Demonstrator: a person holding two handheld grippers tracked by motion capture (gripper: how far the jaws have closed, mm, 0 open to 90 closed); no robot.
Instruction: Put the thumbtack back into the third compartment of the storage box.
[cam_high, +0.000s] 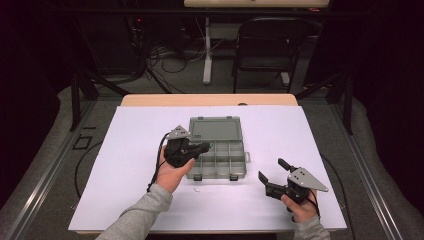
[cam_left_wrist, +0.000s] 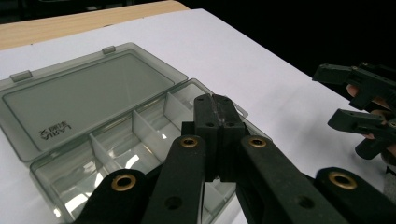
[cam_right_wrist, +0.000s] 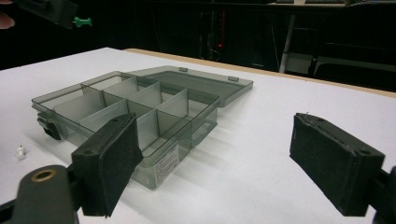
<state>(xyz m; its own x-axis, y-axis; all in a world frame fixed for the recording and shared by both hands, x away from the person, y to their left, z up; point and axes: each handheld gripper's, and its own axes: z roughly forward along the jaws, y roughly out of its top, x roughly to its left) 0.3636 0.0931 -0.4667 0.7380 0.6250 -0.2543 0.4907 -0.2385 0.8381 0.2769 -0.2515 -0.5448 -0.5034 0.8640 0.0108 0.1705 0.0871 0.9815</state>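
From the high view, my left gripper (cam_high: 205, 147) hovers over the open smoky-grey clear plastic compartment box (cam_high: 216, 159) at mid-frame on the white tabletop (cam_high: 125, 150), while my right gripper (cam_high: 272, 170) waits at lower right, fingers spread and empty. A small white pushpin (cam_high: 196, 190) lies on the sheet just below the box, not yet sorted.

In the left gripper view, my fingers (cam_left_wrist: 205, 116) are pressed shut above the box's compartments (cam_left_wrist: 140, 140); whatever they pinch is hidden behind them.

In the right gripper view, a small green pushpin (cam_right_wrist: 82, 21) juts from the left gripper (cam_right_wrist: 51, 10) at upper left, cut off by the frame edge. The compartments (cam_right_wrist: 126, 105) look empty, so I judge the sorting barely begun; the white pin (cam_right_wrist: 20, 151) sits at far left.
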